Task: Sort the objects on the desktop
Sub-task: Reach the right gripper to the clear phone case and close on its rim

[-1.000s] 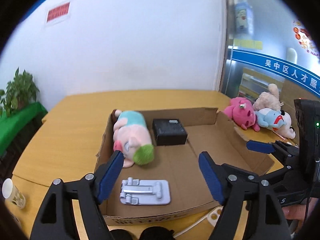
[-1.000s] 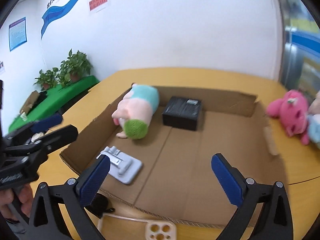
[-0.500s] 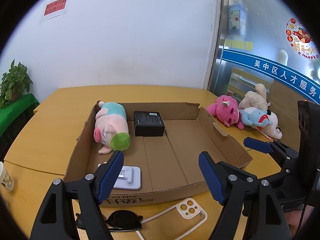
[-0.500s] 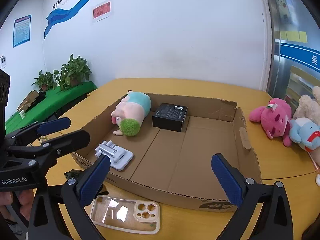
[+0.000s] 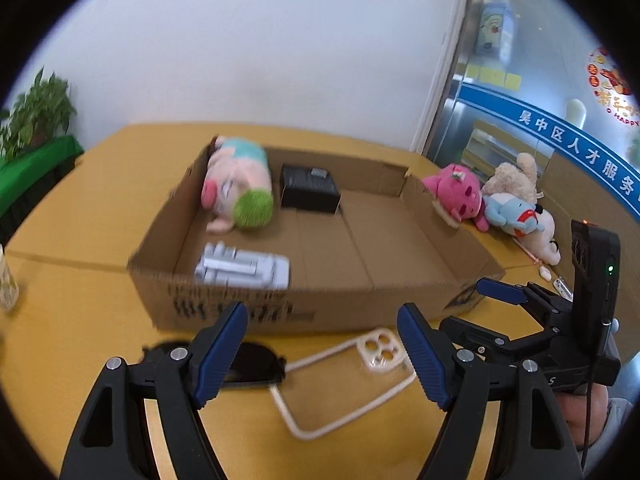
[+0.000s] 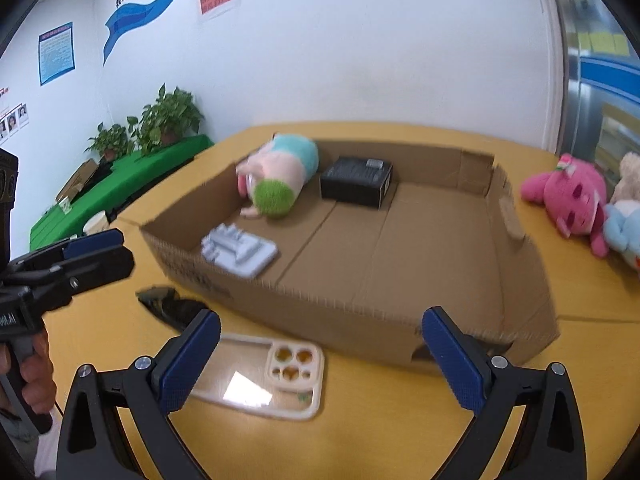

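A shallow cardboard box [image 5: 360, 312] [image 6: 360, 320] on the yellow table holds a pink plush pig [image 5: 236, 188] [image 6: 280, 176], a black box [image 5: 308, 188] [image 6: 356, 178] and a grey phone stand [image 5: 244, 270] [image 6: 240, 250]. In front of the box lie a clear phone case [image 5: 352, 376] [image 6: 256, 380] and black sunglasses [image 5: 248, 368] [image 6: 172, 306]. My left gripper [image 5: 322, 356] is open and empty above the case and sunglasses. My right gripper [image 6: 320, 356] is open and empty above the case's right end.
Pink, beige and blue plush toys [image 5: 496, 200] [image 6: 576, 200] lie on the table right of the box. A paper cup [image 5: 6, 284] stands at the far left. Potted plants on a green stand [image 6: 160, 128] are behind the table's left side.
Both grippers have pulled back from over the box toward the table's front edge, so the phone case and sunglasses now lie under the fingers. Both stay open.
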`<control>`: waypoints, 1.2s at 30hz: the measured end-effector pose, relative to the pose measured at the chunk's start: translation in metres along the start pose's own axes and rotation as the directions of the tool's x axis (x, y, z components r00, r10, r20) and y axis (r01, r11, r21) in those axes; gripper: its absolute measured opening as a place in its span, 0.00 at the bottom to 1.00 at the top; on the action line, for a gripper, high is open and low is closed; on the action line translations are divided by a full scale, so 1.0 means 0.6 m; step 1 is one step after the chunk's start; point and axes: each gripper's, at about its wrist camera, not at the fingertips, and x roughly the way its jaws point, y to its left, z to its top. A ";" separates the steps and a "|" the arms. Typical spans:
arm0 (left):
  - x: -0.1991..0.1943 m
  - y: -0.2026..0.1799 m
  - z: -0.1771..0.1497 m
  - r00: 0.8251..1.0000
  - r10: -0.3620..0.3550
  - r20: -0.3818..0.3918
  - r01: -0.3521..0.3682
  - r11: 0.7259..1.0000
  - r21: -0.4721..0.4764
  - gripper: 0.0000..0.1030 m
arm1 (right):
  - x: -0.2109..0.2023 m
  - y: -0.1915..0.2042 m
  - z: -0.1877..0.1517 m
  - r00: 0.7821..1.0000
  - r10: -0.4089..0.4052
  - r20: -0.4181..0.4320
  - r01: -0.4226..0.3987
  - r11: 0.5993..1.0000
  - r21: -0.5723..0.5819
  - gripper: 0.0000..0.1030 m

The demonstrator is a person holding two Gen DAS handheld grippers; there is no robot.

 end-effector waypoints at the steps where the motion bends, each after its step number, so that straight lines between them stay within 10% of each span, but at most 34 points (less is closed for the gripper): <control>1: 0.006 0.008 -0.011 1.000 -0.002 -0.024 0.001 1.000 -0.015 0.75 | 0.010 -0.002 -0.013 1.000 0.002 -0.025 -0.002 1.000 0.001 0.98; 9: 0.054 0.044 -0.068 0.985 -0.051 -0.166 0.032 0.993 -0.114 0.55 | 0.082 -0.003 -0.066 0.981 0.066 -0.180 -0.060 0.997 0.039 0.72; 28: 0.109 0.058 -0.107 0.947 -0.180 -0.265 0.126 0.970 -0.209 0.54 | 0.126 0.016 -0.077 0.919 0.300 -0.255 -0.284 0.954 0.099 0.79; 36: 0.089 0.013 -0.094 0.941 -0.265 -0.210 0.239 0.961 -0.141 0.54 | 0.043 -0.017 -0.117 0.941 0.303 -0.150 -0.281 0.948 0.149 0.80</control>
